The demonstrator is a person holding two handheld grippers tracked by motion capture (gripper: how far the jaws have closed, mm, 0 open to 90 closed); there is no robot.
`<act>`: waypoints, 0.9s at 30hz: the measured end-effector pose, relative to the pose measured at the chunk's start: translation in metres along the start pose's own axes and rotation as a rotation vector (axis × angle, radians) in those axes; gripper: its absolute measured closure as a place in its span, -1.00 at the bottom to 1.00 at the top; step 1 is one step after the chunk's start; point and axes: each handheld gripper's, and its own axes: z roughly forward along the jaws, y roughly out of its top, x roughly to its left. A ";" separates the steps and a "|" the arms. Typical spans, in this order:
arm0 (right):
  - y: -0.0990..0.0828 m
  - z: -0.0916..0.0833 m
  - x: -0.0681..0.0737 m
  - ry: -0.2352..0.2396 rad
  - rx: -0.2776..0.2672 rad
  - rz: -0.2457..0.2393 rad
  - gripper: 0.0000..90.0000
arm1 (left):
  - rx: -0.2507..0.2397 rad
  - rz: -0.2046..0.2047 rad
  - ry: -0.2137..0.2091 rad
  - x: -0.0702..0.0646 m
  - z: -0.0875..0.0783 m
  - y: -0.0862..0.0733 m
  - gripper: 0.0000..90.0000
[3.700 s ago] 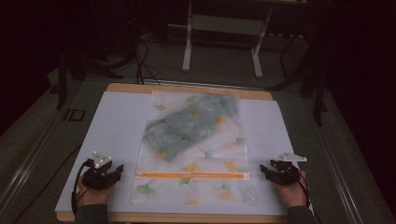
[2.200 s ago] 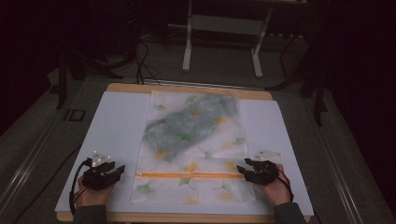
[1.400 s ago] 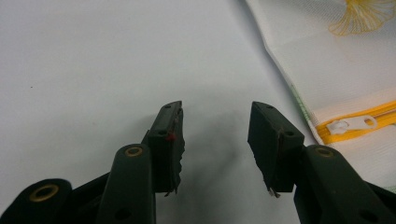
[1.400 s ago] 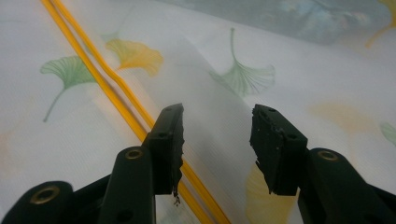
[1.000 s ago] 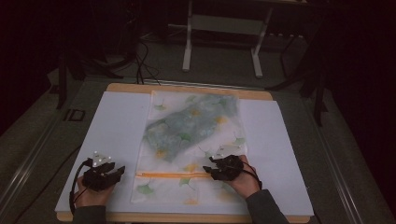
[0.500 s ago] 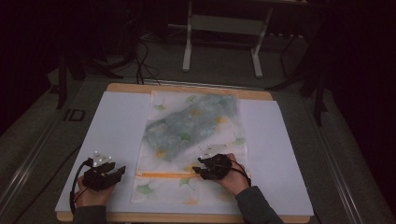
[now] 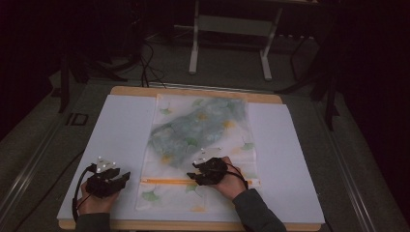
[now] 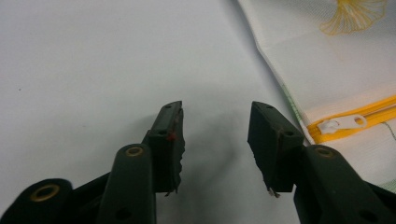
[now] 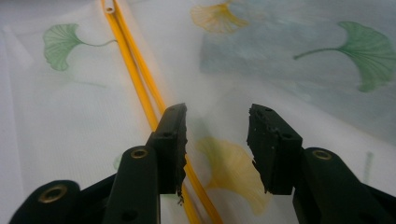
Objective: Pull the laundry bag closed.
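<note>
Mesh pouch (image 7: 200,145) is lying flat while the right gripper (image 7: 193,178) is hovering wide-open, empty, over its yellow zipper (image 9: 140,79).

Sheer mesh cloth pouch (image 7: 203,140) with yellow plastic zipper (image 9: 140,79) on matt white sheet (image 7: 111,125).

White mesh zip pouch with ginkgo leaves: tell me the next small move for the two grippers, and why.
Probably bring the left gripper over to the white zipper pull and close on it. Its jaws stand open over bare white table cover, just beside the white mesh zip pouch. The pull sits at that end of the yellow zipper, while the right gripper, open, hovers over the pouch's middle, placed to pin it.
</note>
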 end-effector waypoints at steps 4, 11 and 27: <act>0.002 0.006 0.003 0.013 0.004 -0.011 0.27 | 0.003 0.006 -0.003 -0.001 0.000 0.000 0.27; 0.008 0.015 0.007 0.039 -0.001 -0.034 0.28 | 0.006 0.015 0.000 -0.001 0.001 0.000 0.28; 0.022 0.028 0.017 0.078 -0.007 -0.065 0.34 | 0.010 0.015 -0.003 -0.001 0.001 0.000 0.28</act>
